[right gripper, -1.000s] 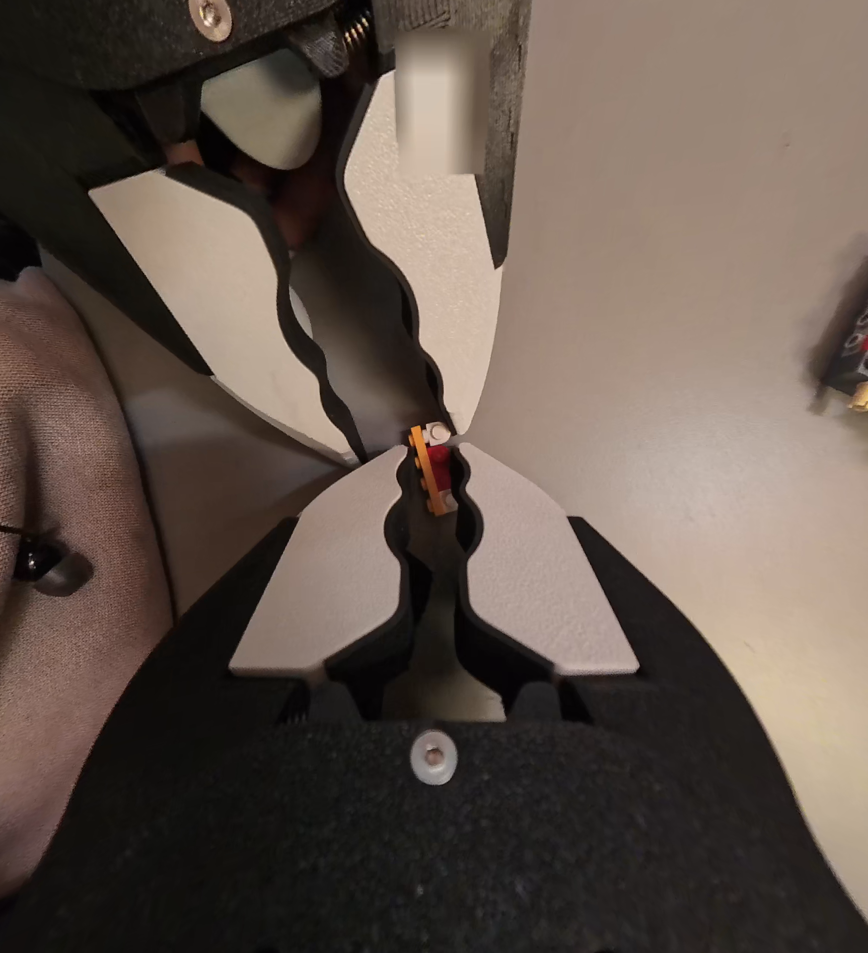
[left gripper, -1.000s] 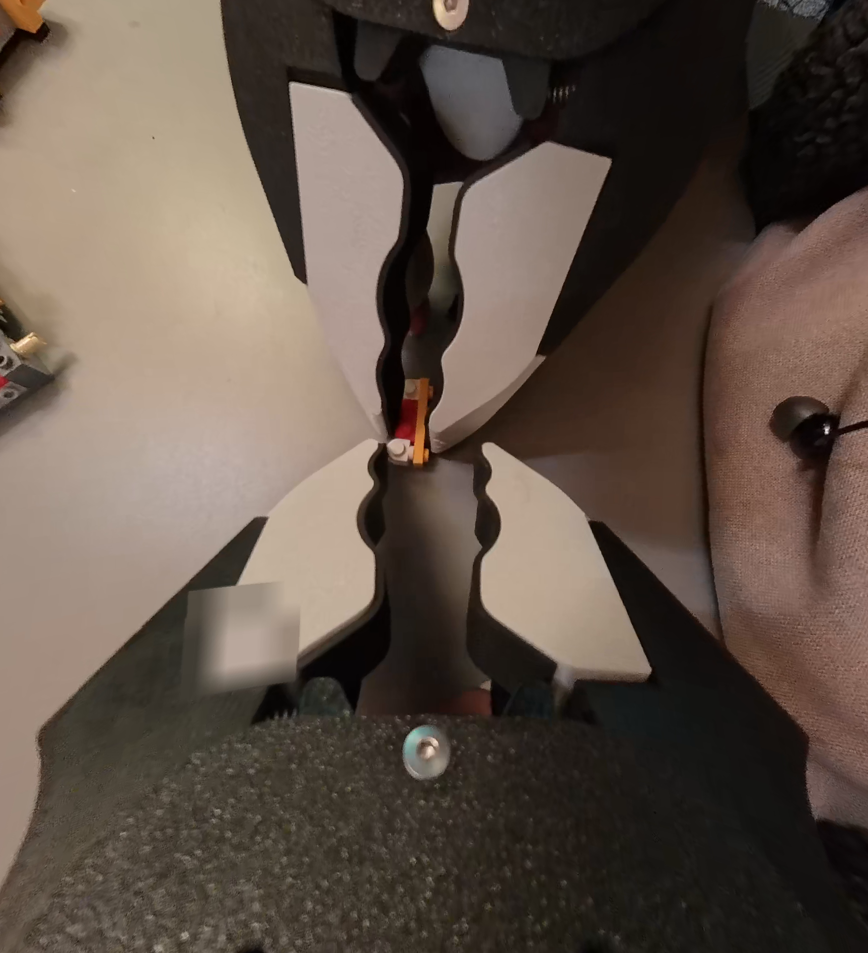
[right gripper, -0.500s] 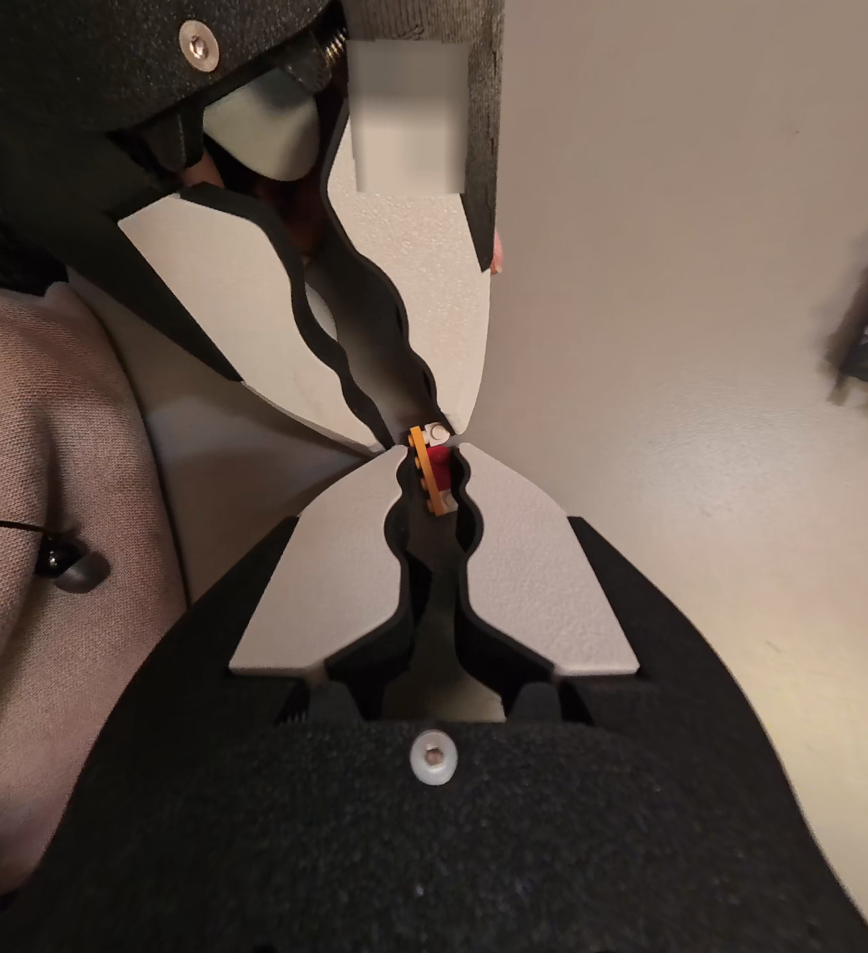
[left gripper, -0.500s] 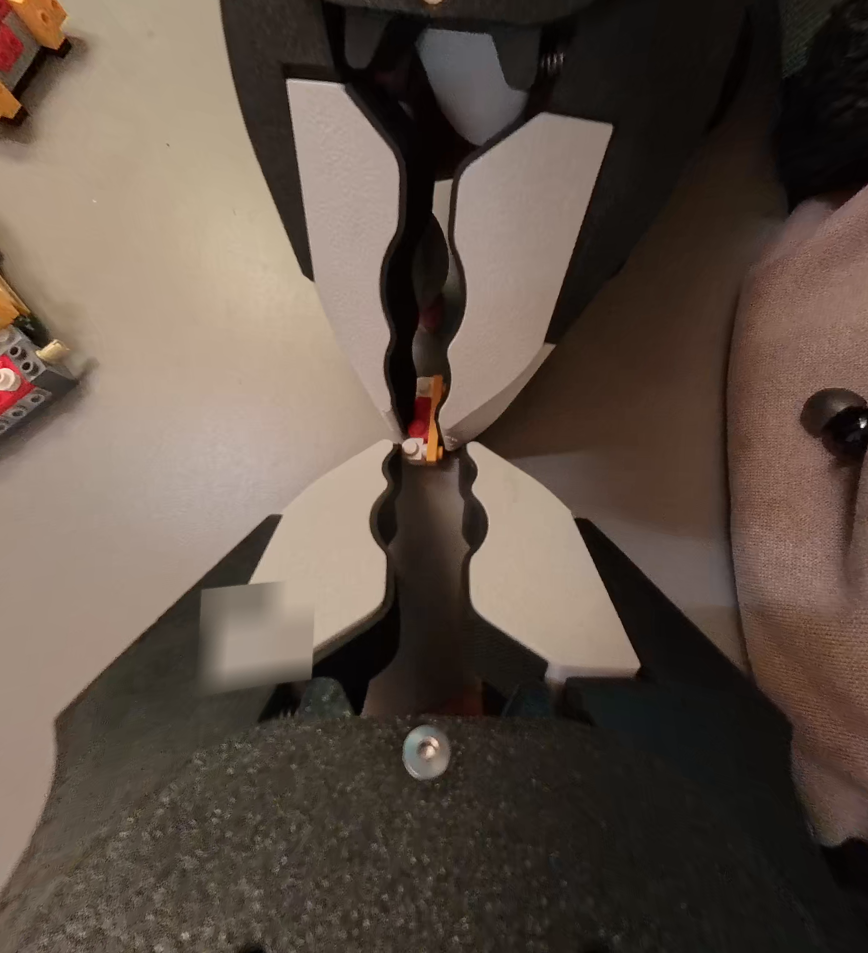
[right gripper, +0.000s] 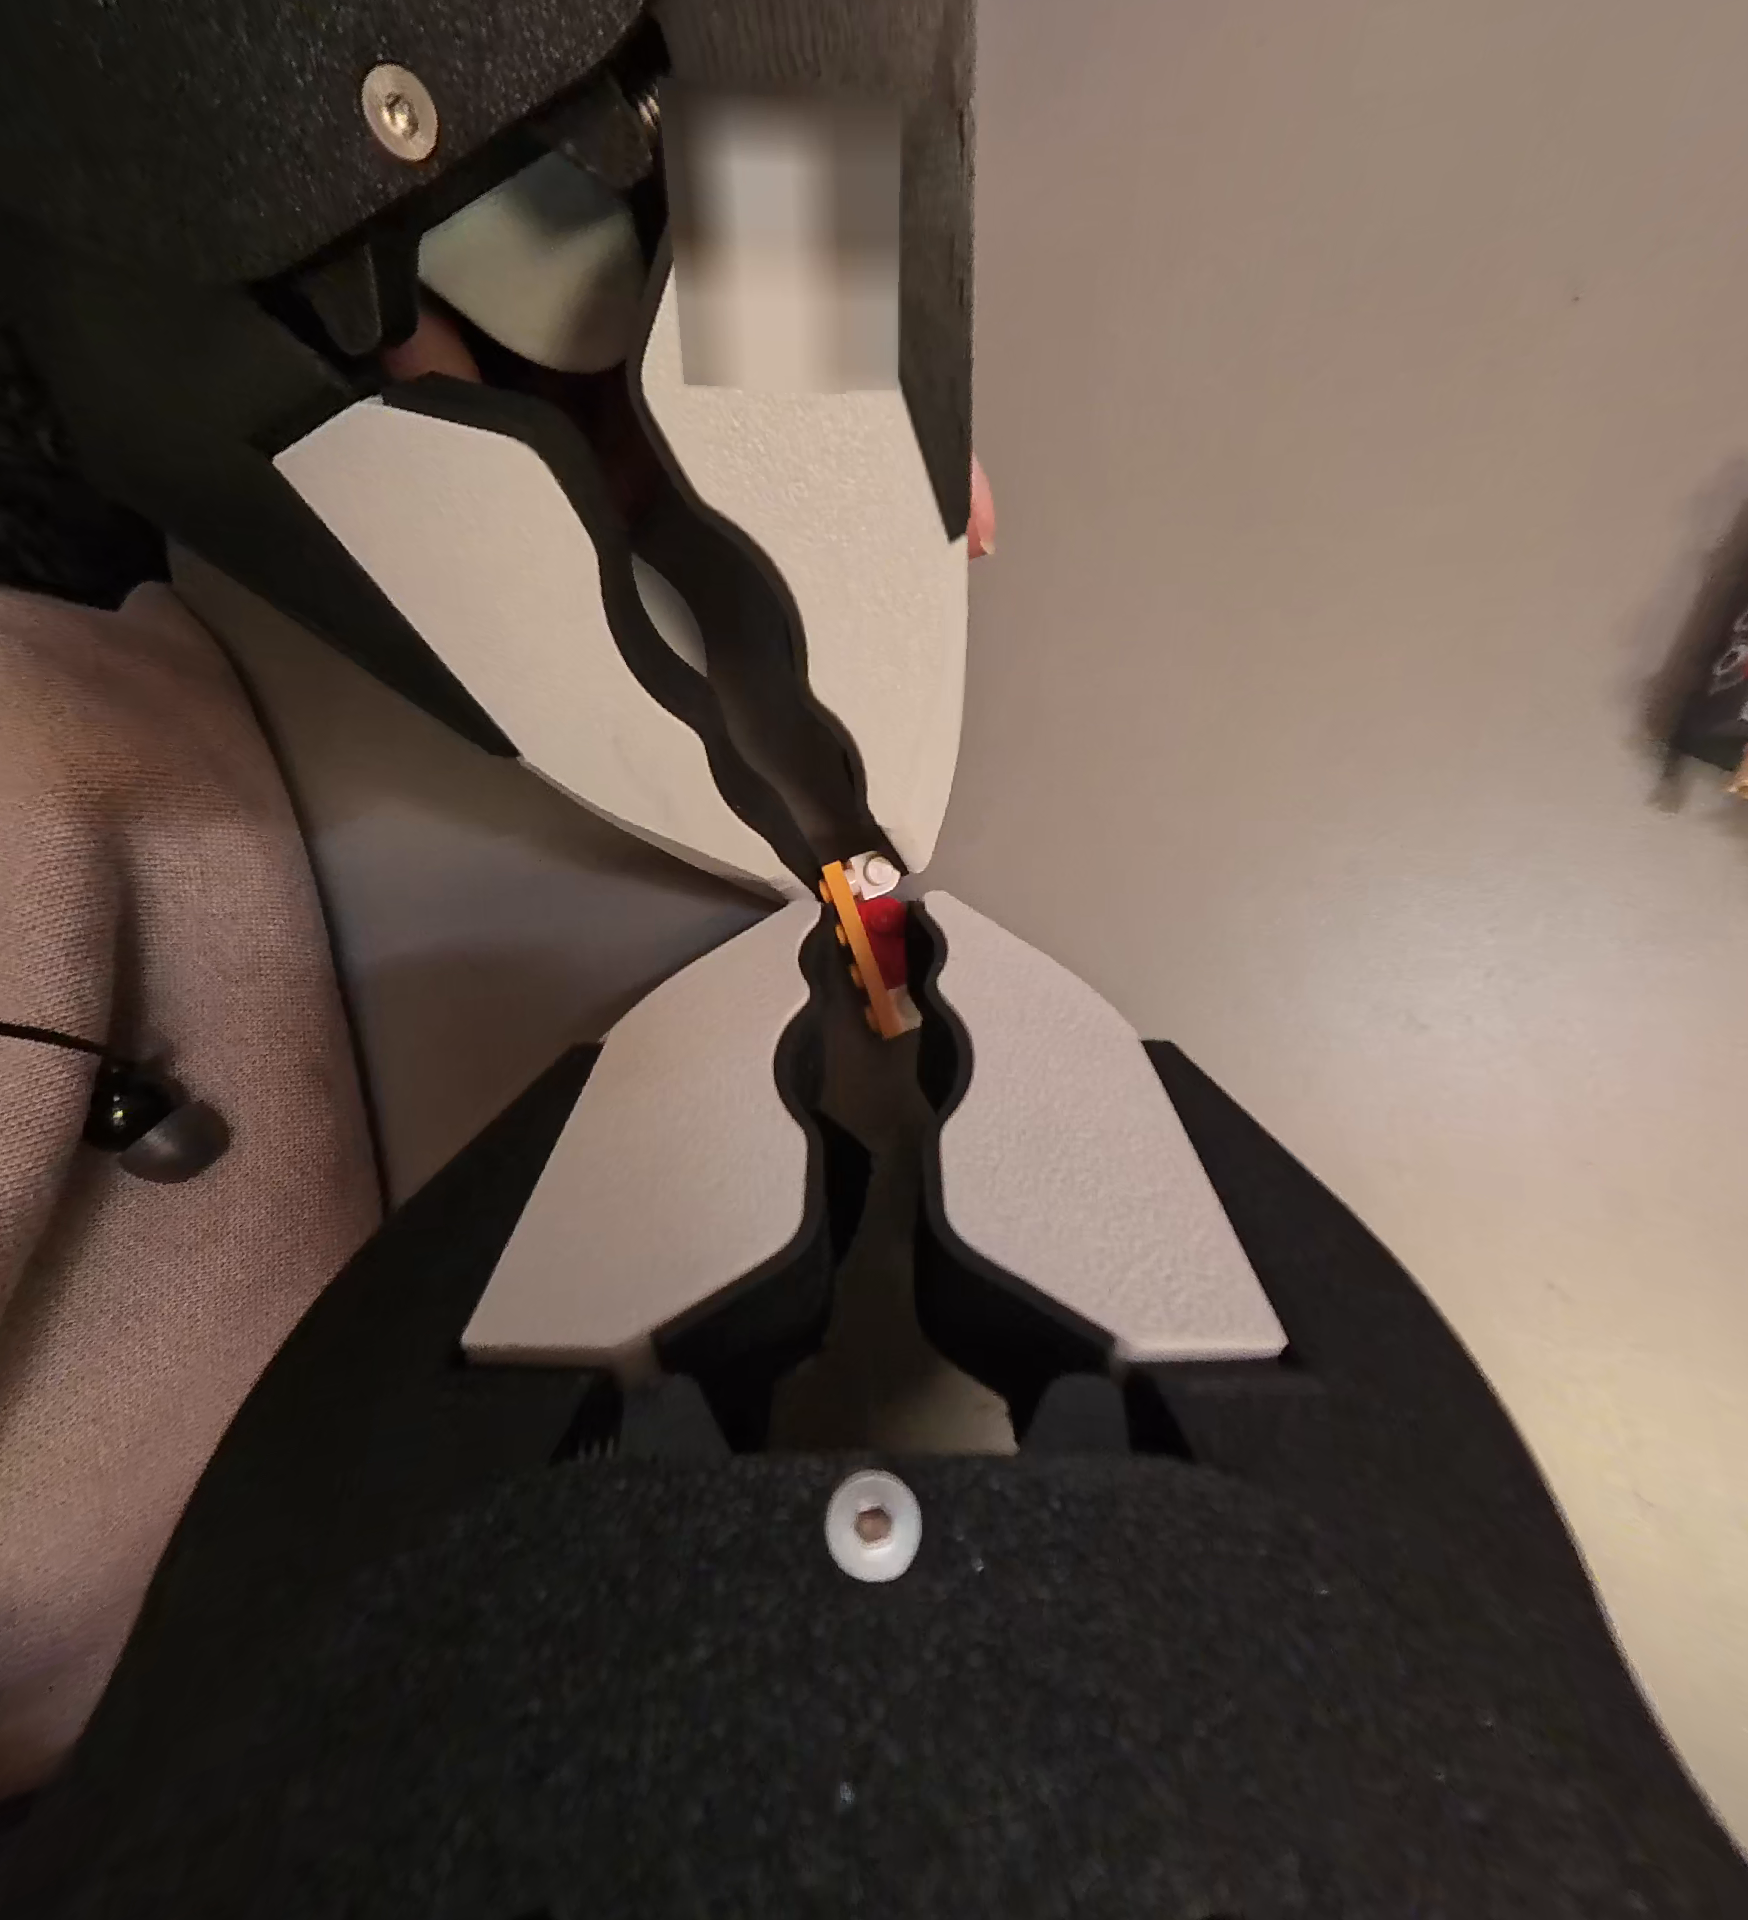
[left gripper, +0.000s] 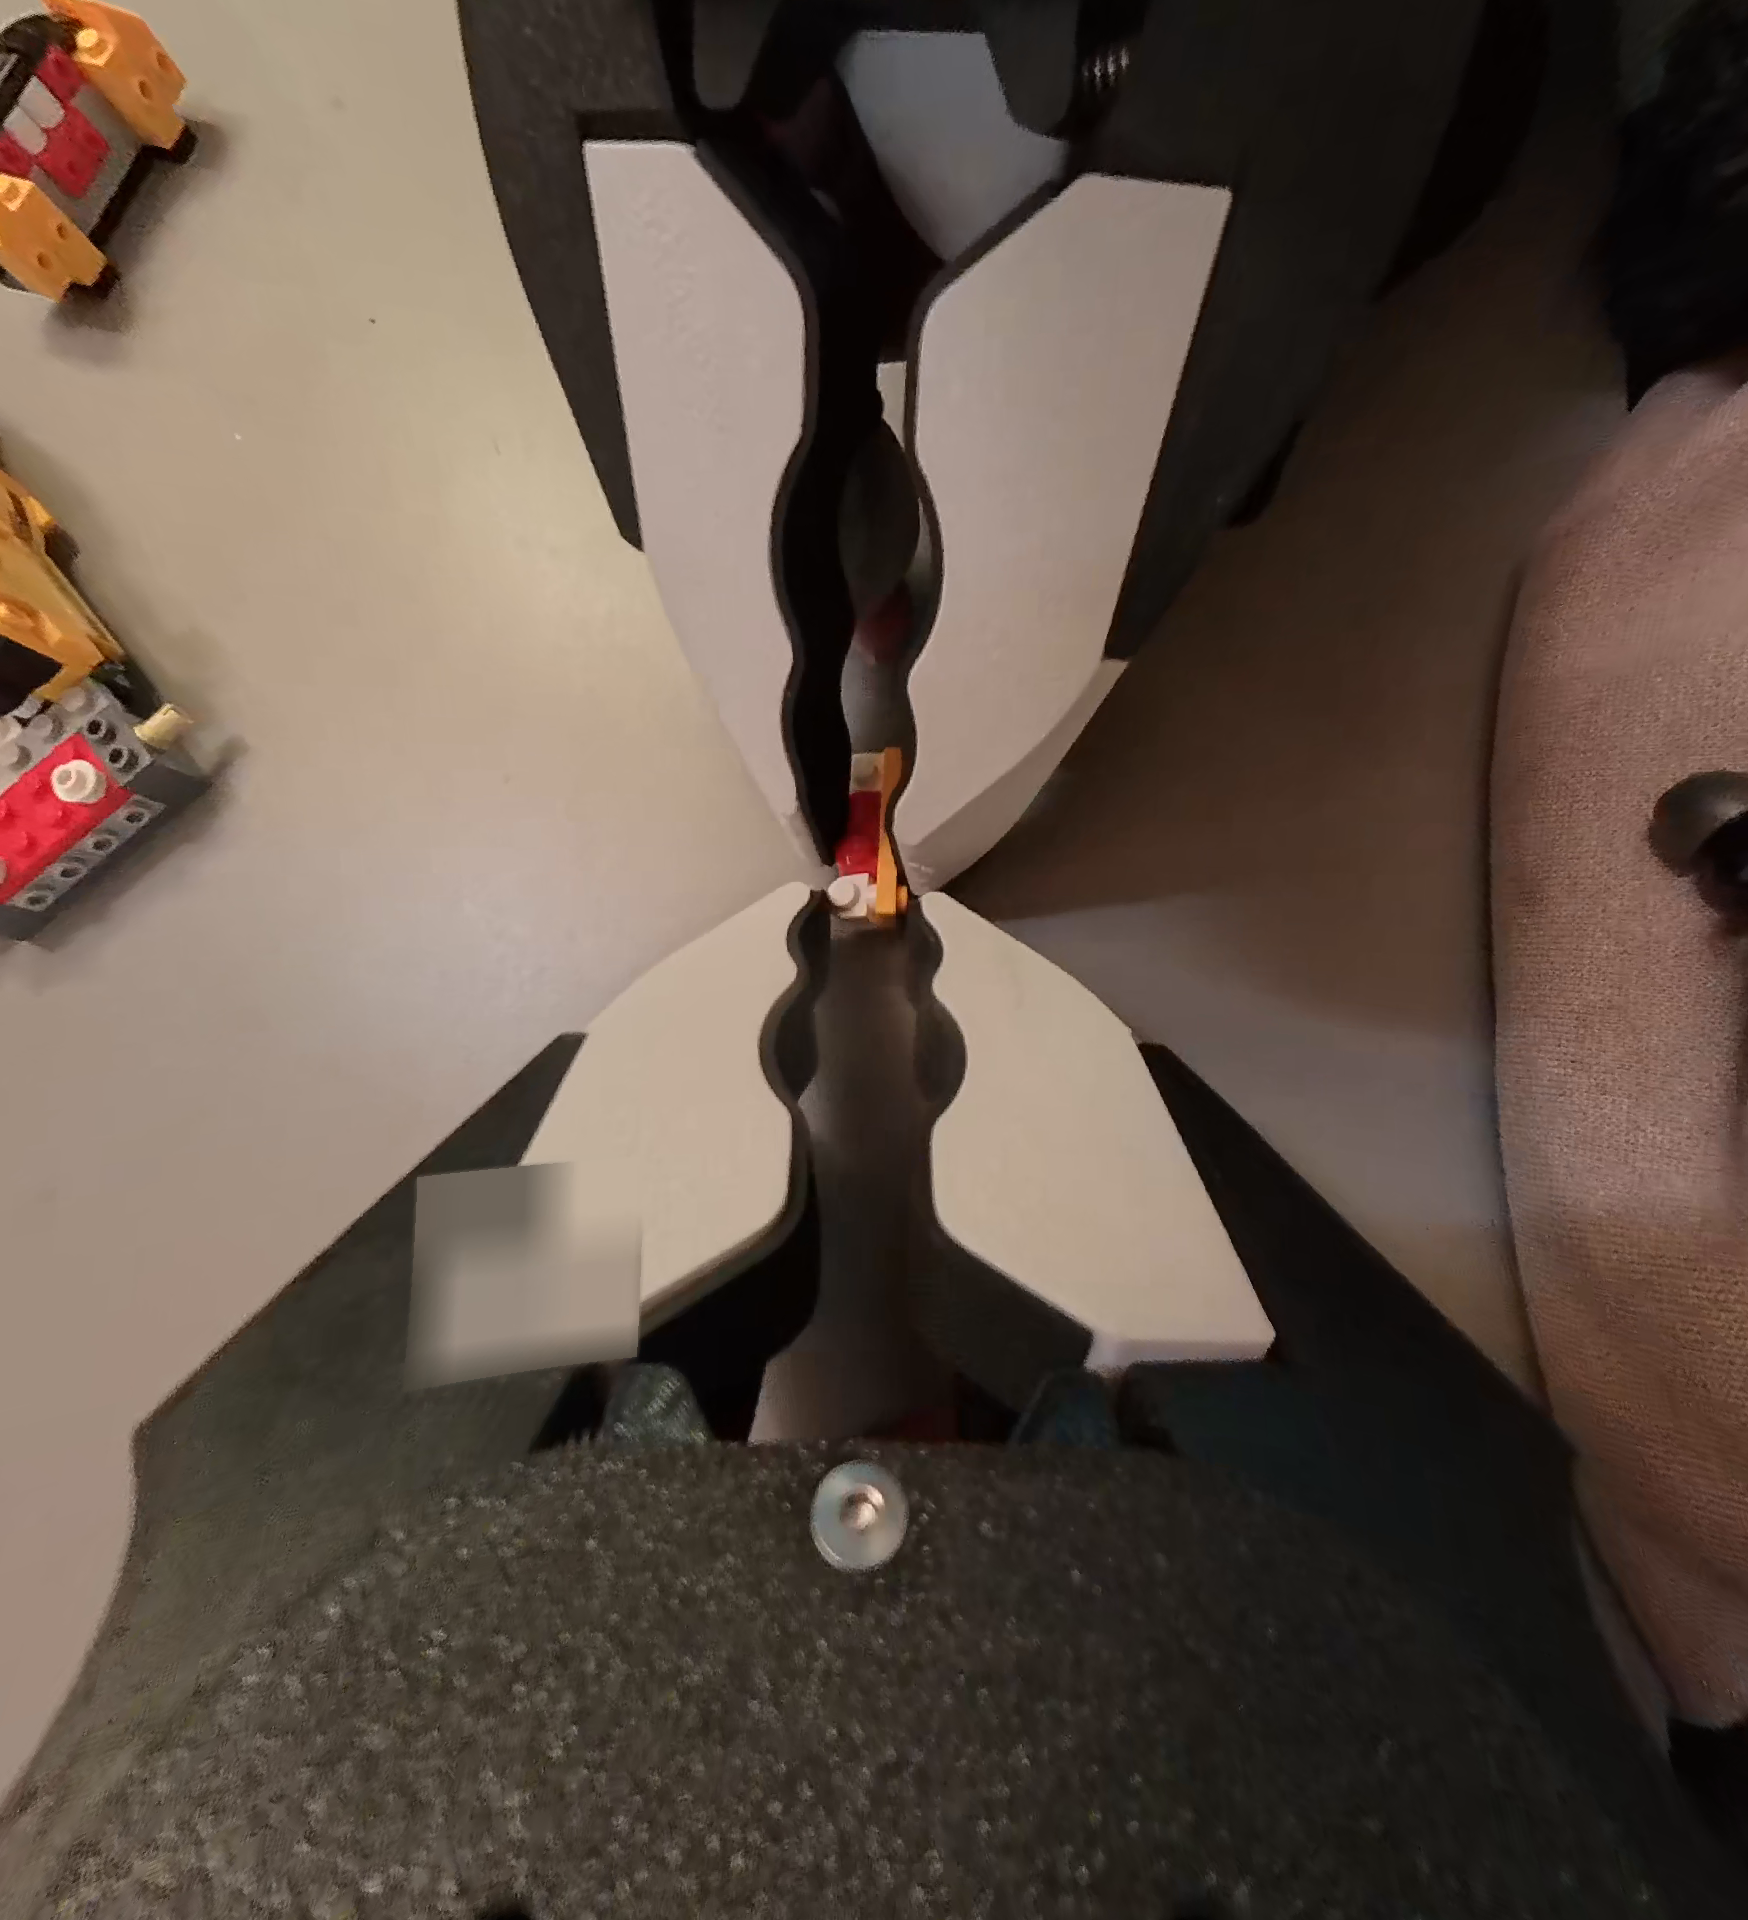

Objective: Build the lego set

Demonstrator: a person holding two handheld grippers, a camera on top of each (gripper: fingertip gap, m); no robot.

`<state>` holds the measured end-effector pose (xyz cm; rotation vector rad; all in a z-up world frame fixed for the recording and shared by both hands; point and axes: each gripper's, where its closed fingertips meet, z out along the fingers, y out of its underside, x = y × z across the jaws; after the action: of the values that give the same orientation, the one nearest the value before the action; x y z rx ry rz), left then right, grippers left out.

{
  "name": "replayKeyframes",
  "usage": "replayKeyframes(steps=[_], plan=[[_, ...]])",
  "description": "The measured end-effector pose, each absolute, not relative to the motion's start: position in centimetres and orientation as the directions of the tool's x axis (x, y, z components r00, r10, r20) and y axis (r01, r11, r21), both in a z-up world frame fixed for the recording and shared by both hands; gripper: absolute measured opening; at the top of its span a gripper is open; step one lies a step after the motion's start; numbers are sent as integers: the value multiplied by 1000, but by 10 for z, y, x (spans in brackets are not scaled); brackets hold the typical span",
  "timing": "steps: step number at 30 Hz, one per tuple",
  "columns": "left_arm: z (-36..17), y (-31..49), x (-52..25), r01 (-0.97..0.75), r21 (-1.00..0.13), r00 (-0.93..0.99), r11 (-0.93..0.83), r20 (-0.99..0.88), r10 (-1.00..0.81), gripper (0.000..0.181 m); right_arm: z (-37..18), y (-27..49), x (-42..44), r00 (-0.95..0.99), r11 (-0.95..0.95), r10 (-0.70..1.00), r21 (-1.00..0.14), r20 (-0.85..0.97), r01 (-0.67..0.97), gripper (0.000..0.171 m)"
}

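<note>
- Between the two sets of fingertips, held in the air over the table [left gripper: 350, 582], sits a tiny lego sub-assembly [left gripper: 868, 840]: a thin orange plate with a red brick and a small white stud piece stuck to it.
- Right gripper [right gripper: 872, 940] has its fingers clenched on that sub-assembly, the orange plate lying along the inner edge of one finger and the red brick against the other; most of the piece's length is inside this grip.
- Left gripper [left gripper: 865, 914] meets it nose to nose. Its fingers are nearly closed, with the tips at the white stud end, but I cannot tell whether they actually pinch the piece or only touch it.
- Handling, as a judgement: the piece is very light and rigid, smooth plastic, so it can slip or twist out sideways if squeezed off-centre. The plate-to-brick joints are only press-fit and may pop apart under a skewed load. Best hold is across the flat faces of plate and brick, not on the protruding stud.
- Pose: the two grippers point straight at each other along nearly one line, the left one's fingers angling in slightly in the right wrist view. Both hover above the table, close to the person's beige garment [right gripper: 70, 935].
- Further out, a grey-and-red lego base [left gripper: 39, 821] with white pegs lies on the table well apart from the fingers, with an orange-and-black lego vehicle section [left gripper: 49, 156] beyond it and another orange part beside the base.
</note>
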<state>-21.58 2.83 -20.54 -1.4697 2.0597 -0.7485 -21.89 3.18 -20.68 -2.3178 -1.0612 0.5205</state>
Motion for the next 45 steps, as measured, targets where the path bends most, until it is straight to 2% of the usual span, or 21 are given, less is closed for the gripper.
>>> replayKeyframes(steps=[8, 15, 18, 23, 26, 30, 33, 42, 43, 45], plan=[[-201, 30, -216, -657, -690, -299, 304, -131, -945, 13, -202, 34, -219, 612, -496, 789, -641, -51, 585, 12], [-200, 28, -216, -611, -640, -358, 466, -301, -884, 13, -200, 30, -220, 585, -405, 809, -664, 61, 629, 12], [-202, 26, -216, -581, -569, -393, 581, -430, -813, 13, -203, 28, -219, 569, -391, 818, -648, 81, 654, 12], [-201, 26, -217, -586, -584, -385, 562, -409, -827, 13, -202, 28, -221, 569, -382, 817, -654, 91, 653, 12], [-200, 25, -216, -567, -642, -386, 516, -346, -855, 13, -201, 28, -222, 569, -385, 819, -663, 75, 642, 13], [-191, 28, -215, -572, -778, -329, 259, -72, -942, 16, -194, 33, -220, 583, -376, 808, -688, 84, 620, 13], [-182, 33, -214, -554, -817, -304, 157, 23, -952, 16, -189, 37, -217, 591, -366, 802, -706, 91, 606, 13], [-182, 30, -216, -544, -819, -323, 181, 6, -946, 9, -189, 41, -214, 567, -301, 808, -718, 157, 628, 13], [-182, 30, -217, -546, -817, -327, 187, 2, -945, 3, -189, 42, -212, 571, -302, 805, -719, 159, 626, 13], [-184, 30, -216, -549, -810, -326, 205, -18, -945, 2, -191, 42, -211, 569, -303, 807, -717, 158, 628, 13]])
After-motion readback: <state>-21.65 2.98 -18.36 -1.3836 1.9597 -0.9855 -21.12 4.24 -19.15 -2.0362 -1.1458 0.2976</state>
